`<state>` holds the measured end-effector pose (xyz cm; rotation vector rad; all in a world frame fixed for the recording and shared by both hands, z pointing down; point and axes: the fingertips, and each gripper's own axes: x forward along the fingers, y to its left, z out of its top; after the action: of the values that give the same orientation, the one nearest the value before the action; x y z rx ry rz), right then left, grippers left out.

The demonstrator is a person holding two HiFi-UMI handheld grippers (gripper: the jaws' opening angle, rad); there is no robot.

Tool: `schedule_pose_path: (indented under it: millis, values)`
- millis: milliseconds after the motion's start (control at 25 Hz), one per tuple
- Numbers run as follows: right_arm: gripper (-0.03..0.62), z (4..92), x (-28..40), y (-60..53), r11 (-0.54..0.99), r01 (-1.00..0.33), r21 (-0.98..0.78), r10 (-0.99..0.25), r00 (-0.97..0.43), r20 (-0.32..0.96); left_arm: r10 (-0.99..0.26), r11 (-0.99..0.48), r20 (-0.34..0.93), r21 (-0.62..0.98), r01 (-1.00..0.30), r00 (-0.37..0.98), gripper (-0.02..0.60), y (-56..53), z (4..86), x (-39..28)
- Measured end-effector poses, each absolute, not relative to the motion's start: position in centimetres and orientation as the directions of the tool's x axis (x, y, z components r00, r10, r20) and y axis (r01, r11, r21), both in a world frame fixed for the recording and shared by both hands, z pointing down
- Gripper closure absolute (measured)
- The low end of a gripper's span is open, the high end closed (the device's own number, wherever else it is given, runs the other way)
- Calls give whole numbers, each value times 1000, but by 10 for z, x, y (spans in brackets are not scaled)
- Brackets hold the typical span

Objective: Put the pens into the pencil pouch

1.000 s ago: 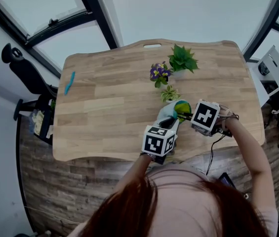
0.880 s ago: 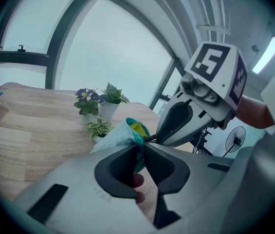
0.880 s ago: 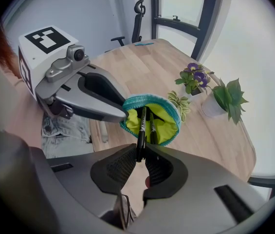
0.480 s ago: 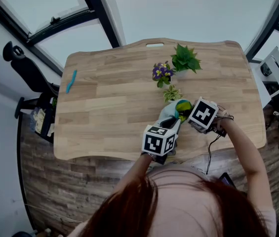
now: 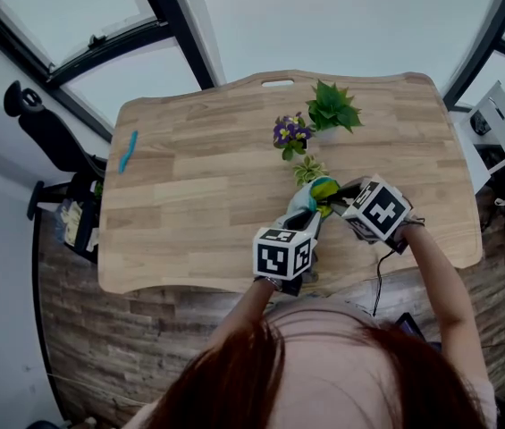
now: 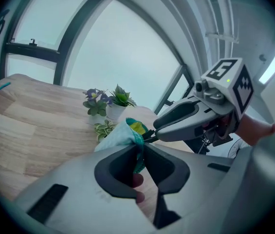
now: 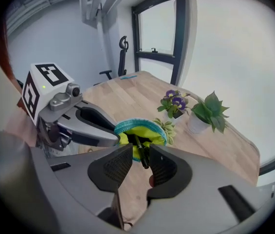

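Right gripper (image 7: 137,156) jaws newly apart, pen (image 7: 136,144) between

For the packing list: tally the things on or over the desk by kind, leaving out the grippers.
Potted plants: 3 (purple-flowered plant, leafy green plant, small variegated plant)
Pens: 2 (teal pen lying far left, black pen sticking out of the pouch's mouth)
Pencil pouch: 1
Total: 6
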<state>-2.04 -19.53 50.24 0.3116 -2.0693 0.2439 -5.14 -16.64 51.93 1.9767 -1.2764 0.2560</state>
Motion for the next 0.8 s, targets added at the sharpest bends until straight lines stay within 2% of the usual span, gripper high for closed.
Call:
schedule_pose_path:
  millis: [360, 520, 800]
  values:
    - [516, 456, -20, -210, 894, -448, -26, -318, -673, 668, -748, -119, 519, 510, -852, 415, 543, -170, 520, -69]
    - [537, 448, -16, -211, 859, -512, -1, -410, -689, 598, -767, -97, 513, 503, -859, 387, 543, -172, 519, -75]
    - [556, 454, -8, -211, 783, -620, -54, -511, -690, 512, -777, -123, 515, 439, -890, 362, 538, -171, 520, -76]
